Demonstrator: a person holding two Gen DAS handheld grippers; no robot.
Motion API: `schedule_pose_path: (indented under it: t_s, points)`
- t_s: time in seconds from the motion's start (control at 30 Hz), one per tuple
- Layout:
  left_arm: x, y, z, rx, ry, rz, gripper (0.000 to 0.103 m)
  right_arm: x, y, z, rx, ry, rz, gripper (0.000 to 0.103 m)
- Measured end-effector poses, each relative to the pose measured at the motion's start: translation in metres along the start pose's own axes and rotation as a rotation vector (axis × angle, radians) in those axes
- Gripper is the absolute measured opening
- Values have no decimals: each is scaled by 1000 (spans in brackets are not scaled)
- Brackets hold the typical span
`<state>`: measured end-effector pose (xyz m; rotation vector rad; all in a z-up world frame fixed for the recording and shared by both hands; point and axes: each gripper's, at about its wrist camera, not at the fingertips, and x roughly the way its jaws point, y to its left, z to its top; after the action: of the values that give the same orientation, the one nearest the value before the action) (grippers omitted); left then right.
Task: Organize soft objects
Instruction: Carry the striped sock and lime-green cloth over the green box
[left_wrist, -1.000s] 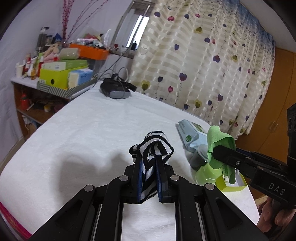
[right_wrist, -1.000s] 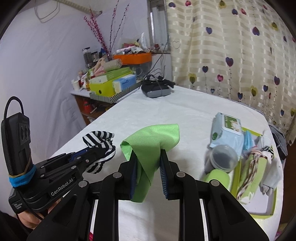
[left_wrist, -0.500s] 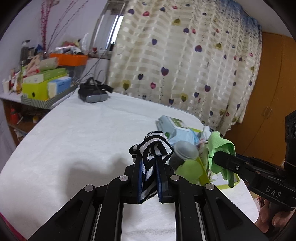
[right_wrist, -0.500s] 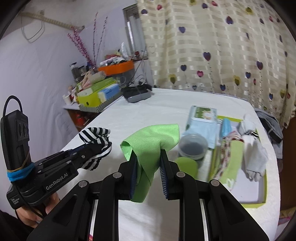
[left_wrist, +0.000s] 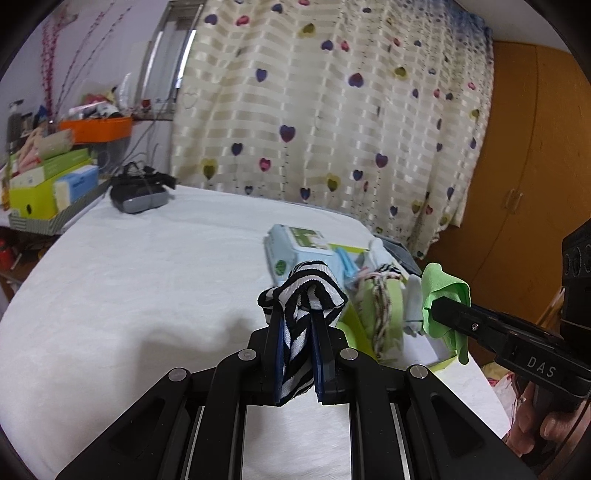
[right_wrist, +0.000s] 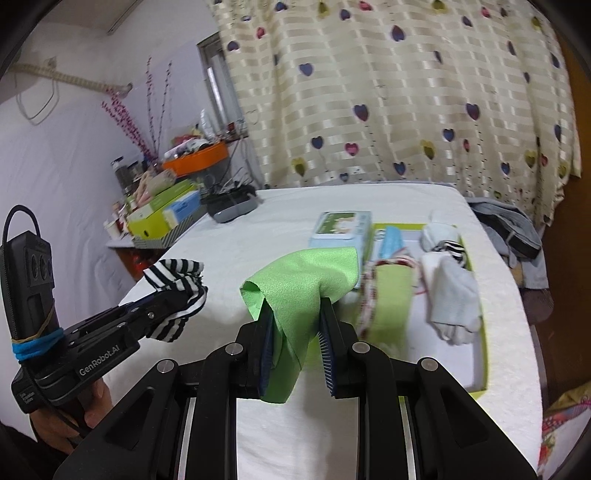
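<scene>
- Left gripper (left_wrist: 298, 325) clamping a black-and-white striped sock (left_wrist: 302, 295), both fingers pressed against the fabric, the sock bunching above the fingertips and hanging down between them.
- Same striped sock (right_wrist: 176, 291) showing at the left of the right wrist view, raised above the white-covered table (right_wrist: 258, 236) and not touching it.
- Right gripper (right_wrist: 295, 321) pinching a green cloth (right_wrist: 303, 280), folded over the fingertips with one tail drooping between the fingers.
- Green cloth (left_wrist: 445, 295) appearing at the right of the left wrist view, held over the near right part of the table (left_wrist: 129, 277), just beside the tray.
- Lying on the right side of the table: a shallow yellow-green tray (right_wrist: 480, 354), white inside.
- Resting in the tray: a white sock (right_wrist: 448, 291) on the right, a green roll wrapped with red-and-white cord (right_wrist: 388, 295) on the left, a small striped piece (right_wrist: 448, 248) at the far end and a light blue item (right_wrist: 389, 240) near the far left corner.
- Sitting just left of the tray's far end: a pack of wet wipes (right_wrist: 341, 229).
- Lying at the far left of the table: a dark headset with cables (right_wrist: 231, 206).
- Standing on a side shelf at far left: stacked boxes (right_wrist: 166, 214) and an orange bin (right_wrist: 197, 160).
- Hanging behind the table: a curtain with heart prints (right_wrist: 406, 92).
</scene>
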<state>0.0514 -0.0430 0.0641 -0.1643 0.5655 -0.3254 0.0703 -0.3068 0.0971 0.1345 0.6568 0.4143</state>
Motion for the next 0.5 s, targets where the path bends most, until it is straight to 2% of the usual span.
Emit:
schedule_pose_path:
  t_s: [0.3,0.5]
  points:
    - [26,-38,2,49,30,-58,12,-7,-52,0,76,-10,-48,23]
    - [52,-71,-4,94,84,-133,12,-5,-81,-6,109,7,-82,23]
